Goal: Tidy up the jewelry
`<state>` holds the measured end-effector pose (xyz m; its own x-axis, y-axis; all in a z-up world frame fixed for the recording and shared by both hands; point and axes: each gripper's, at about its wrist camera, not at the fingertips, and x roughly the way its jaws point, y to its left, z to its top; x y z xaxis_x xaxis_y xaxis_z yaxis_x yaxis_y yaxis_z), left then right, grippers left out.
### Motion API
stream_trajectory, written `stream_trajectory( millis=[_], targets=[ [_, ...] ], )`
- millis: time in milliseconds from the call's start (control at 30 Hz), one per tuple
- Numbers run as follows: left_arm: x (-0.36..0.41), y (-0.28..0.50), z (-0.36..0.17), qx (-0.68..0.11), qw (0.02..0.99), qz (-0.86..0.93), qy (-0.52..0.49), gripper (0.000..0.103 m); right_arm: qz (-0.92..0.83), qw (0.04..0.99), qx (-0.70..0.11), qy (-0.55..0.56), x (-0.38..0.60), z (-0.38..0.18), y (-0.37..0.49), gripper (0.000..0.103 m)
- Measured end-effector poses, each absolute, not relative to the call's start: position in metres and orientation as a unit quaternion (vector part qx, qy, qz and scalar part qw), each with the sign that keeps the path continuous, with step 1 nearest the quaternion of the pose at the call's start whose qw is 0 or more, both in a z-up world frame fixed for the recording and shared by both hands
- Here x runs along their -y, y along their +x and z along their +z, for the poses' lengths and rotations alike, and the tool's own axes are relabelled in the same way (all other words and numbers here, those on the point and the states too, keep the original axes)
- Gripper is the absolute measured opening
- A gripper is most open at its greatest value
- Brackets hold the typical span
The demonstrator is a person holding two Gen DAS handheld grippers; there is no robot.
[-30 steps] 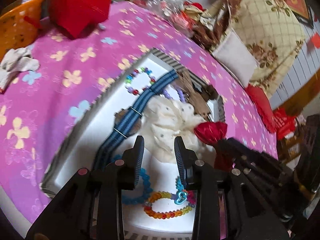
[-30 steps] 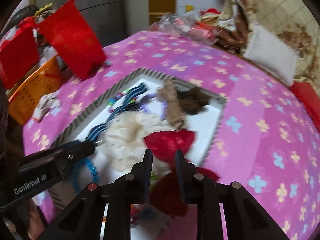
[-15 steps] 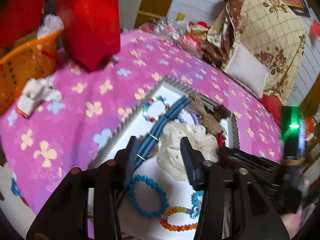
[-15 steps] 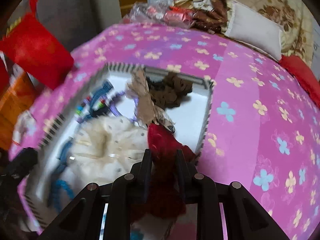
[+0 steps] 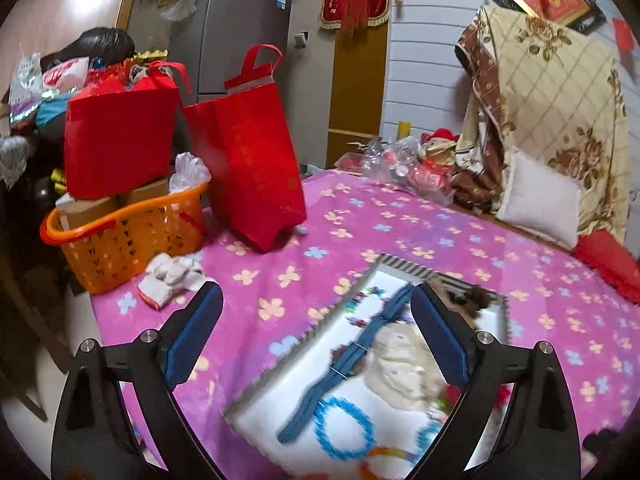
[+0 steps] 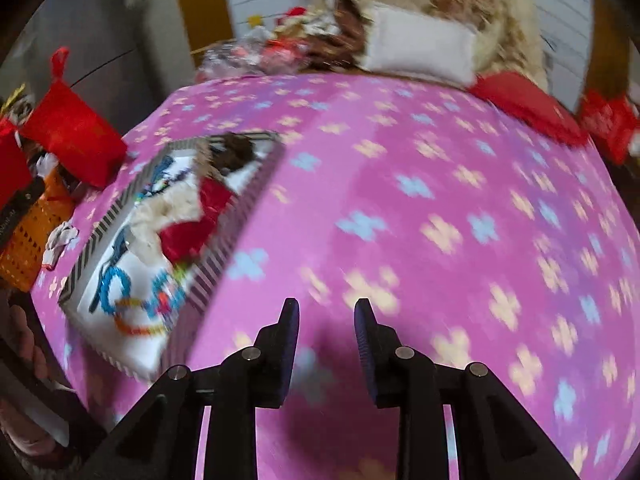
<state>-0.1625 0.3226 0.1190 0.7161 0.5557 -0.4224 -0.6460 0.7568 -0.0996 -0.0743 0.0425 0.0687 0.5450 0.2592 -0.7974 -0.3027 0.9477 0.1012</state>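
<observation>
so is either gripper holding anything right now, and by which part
Nothing is held. The left gripper has just opened wide above the striped-edge white tray; the right gripper has been opening, empty, over the pink flowered blanket.

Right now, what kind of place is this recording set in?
Most likely a lived-in home room: a pink flowered blanket covering the surface, a refrigerator behind, folded quilts and red bags.

left gripper (image 5: 316,300): black frame, silver screws | fingers (image 5: 438,336): ribbed blue | right gripper (image 6: 326,312): same
</observation>
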Motion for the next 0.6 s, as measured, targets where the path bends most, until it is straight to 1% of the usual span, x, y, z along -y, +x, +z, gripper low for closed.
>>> stream_trajectory(
  millis=[133, 233, 300, 367, 500, 600],
  targets=[
    [-0.286, -0.188, 0.137, -0.193, 0.921, 0.308, -0.144, 0.095, 0.141, 0.89, -0.433, -0.005, -0.003, 0.077, -0.094, 0.03],
    [-0.255, -0.217, 0.155, -0.19, 0.93, 0.289, -0.122, 0.096, 0.131, 0.902, -0.411, -0.016, 0.007, 0.086, -0.11, 0.03],
    [-0.24, -0.229, 0.165, -0.189, 0.937, 0.273, -0.111, 0.103, 0.133, 0.908, -0.397, -0.021, 0.01, 0.092, -0.12, 0.03],
    [-0.227, -0.239, 0.176, -0.195, 0.944, 0.244, -0.11, 0.103, 0.14, 0.913, -0.382, -0.027, 0.01, 0.099, -0.132, 0.033],
    [-0.209, -0.243, 0.18, -0.23, 0.94, 0.224, -0.117, 0.103, 0.15, 0.924, -0.349, -0.044, 0.011, 0.11, -0.159, 0.037],
    [-0.193, -0.244, 0.172, -0.267, 0.931, 0.229, -0.096, 0.103, 0.146, 0.931, -0.328, -0.06, 0.013, 0.117, -0.173, 0.039]
  ],
)
